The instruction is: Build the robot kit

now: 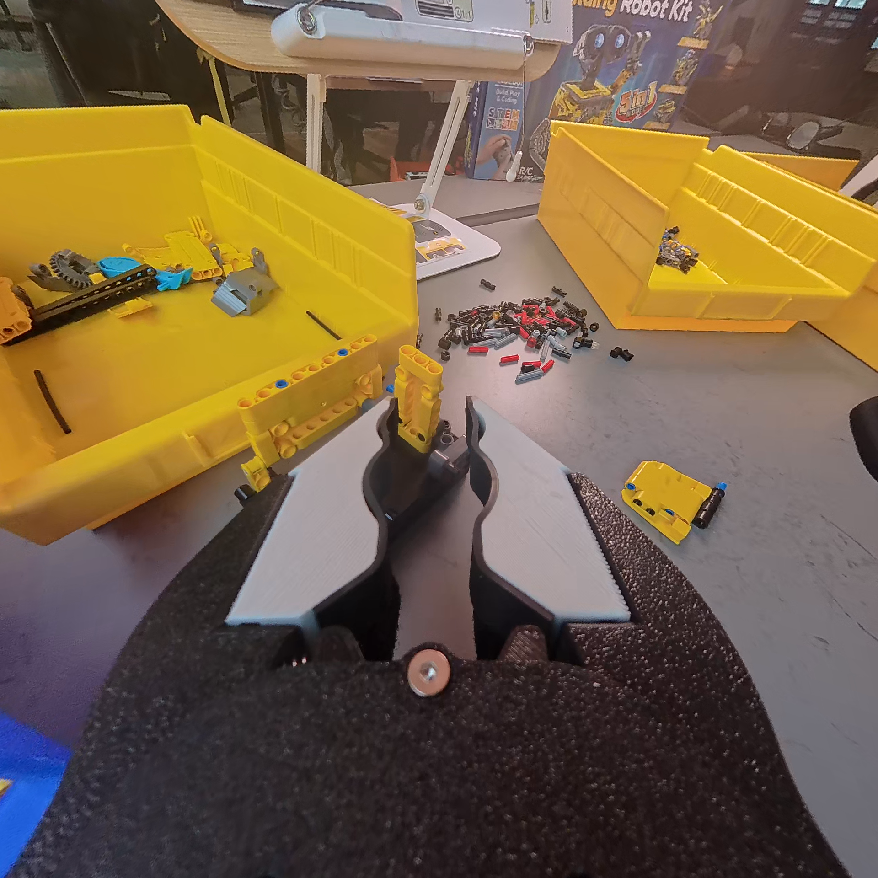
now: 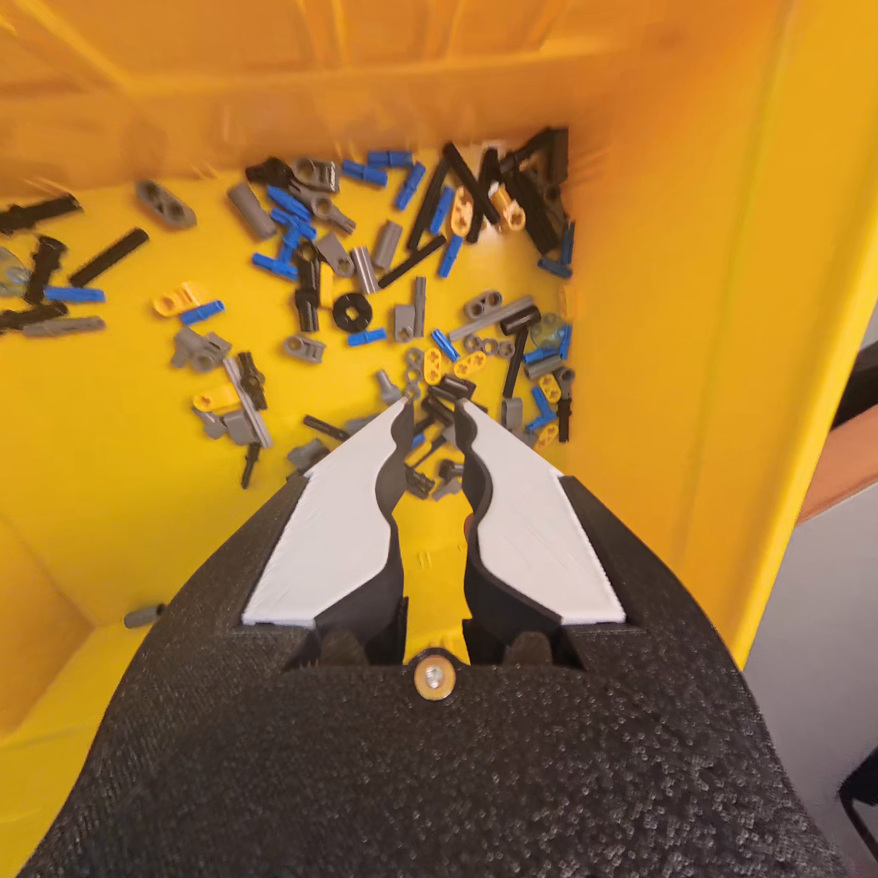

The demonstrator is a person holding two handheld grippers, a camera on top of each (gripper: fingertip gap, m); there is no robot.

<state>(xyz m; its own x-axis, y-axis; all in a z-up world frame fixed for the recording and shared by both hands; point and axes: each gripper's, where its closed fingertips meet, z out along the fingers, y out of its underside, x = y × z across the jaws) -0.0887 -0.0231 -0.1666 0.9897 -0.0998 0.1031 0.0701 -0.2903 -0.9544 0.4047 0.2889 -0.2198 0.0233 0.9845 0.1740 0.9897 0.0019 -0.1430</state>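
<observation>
The large yellow plastic bin (image 1: pixel 142 404) sits at the grey table's (image 1: pixel 712 427) left edge, holding loose building parts. Against its front wall rests a yellow beam assembly (image 1: pixel 309 408); the left gripper (image 1: pixel 430 423) is clenched on its upright yellow and grey end, where contact is partly hidden. The right gripper (image 2: pixel 432 408), blurred, hangs inside another yellow bin (image 2: pixel 665 332) over small pins (image 2: pixel 442 394), fingers narrowly parted, grasping nothing visible.

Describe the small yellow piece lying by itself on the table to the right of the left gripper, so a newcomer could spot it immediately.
Start at the grey table in the left wrist view, then look right of the left gripper, nearer than the scattered pile of small pins. There a flat yellow panel lies alone. Unlike the loose pins, it is broad, with blue pins set in it and a black connector at its right end.
</observation>
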